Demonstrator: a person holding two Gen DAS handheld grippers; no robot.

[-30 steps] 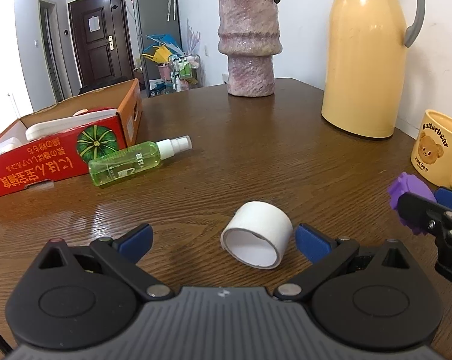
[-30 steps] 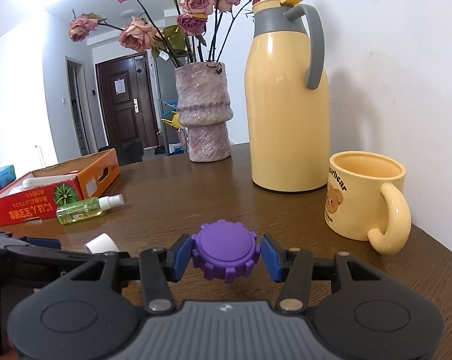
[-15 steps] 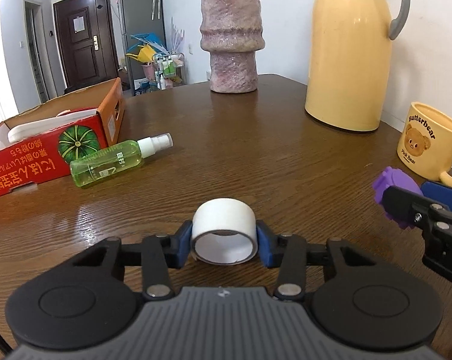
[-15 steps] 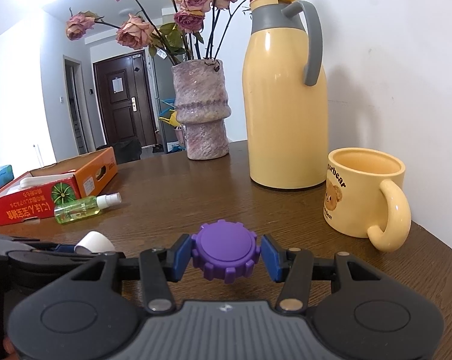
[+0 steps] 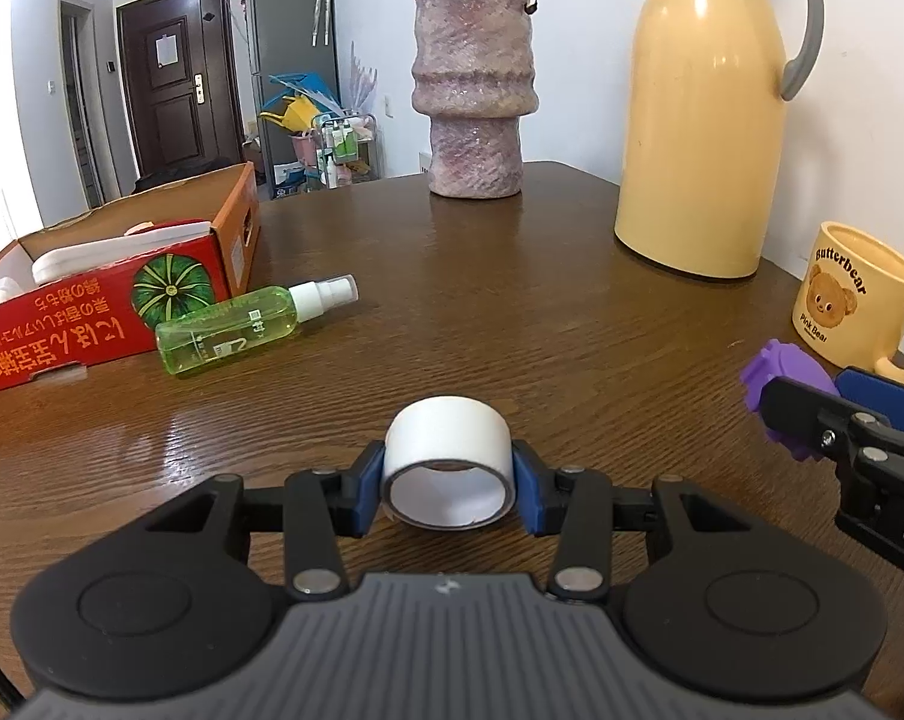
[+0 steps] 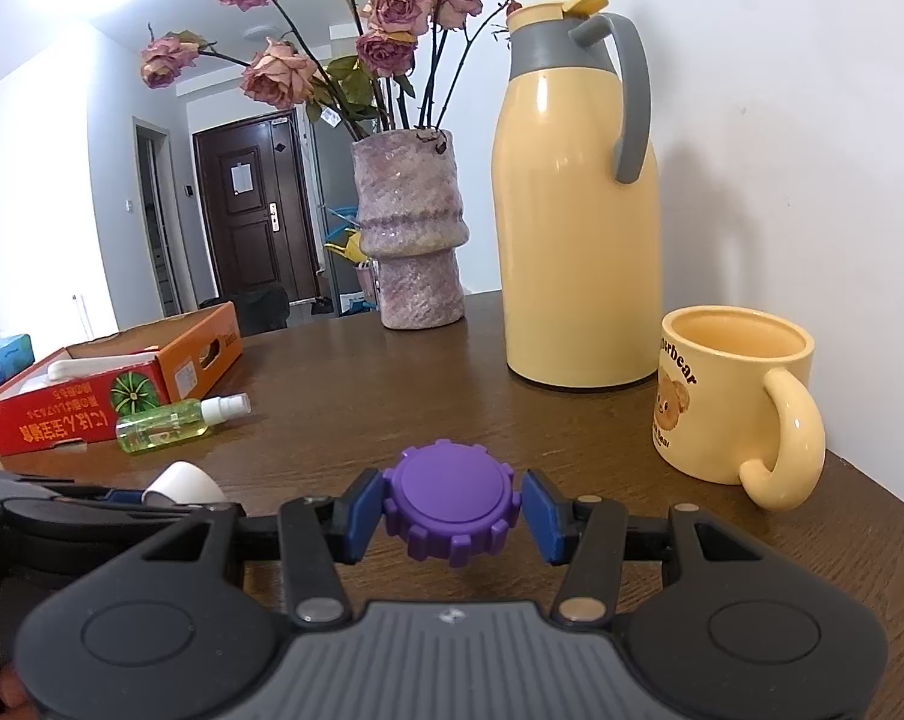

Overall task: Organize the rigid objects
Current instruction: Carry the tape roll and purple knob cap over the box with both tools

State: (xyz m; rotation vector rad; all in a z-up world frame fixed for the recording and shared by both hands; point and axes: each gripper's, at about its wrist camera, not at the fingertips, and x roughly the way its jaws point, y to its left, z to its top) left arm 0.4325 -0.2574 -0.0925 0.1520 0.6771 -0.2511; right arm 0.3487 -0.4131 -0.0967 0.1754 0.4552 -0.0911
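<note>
My left gripper [image 5: 449, 489] is shut on a white tape roll [image 5: 446, 438], its blue pads pressing both sides, low over the brown table [image 5: 512, 300]. My right gripper [image 6: 452, 510] is shut on a purple toothed cap [image 6: 452, 501], held just above the table. In the left wrist view the right gripper [image 5: 836, 414] with the purple cap [image 5: 776, 369] shows at the right edge. In the right wrist view the tape roll [image 6: 185, 480] shows at the lower left. A green spray bottle [image 5: 242, 327] lies beside an open red and orange carton [image 5: 92, 312].
A tall yellow thermos [image 5: 701, 120], a pink textured vase [image 5: 473, 90] with dried roses and a yellow bear mug [image 5: 854, 297] stand along the far and right side by the wall. White items lie in the carton. A tissue pack [image 6: 2, 360] sits far left.
The left gripper's jaws closed from wide open onto the white tape roll, which now sits squarely between the pads. The right gripper kept still with the purple cap.
</note>
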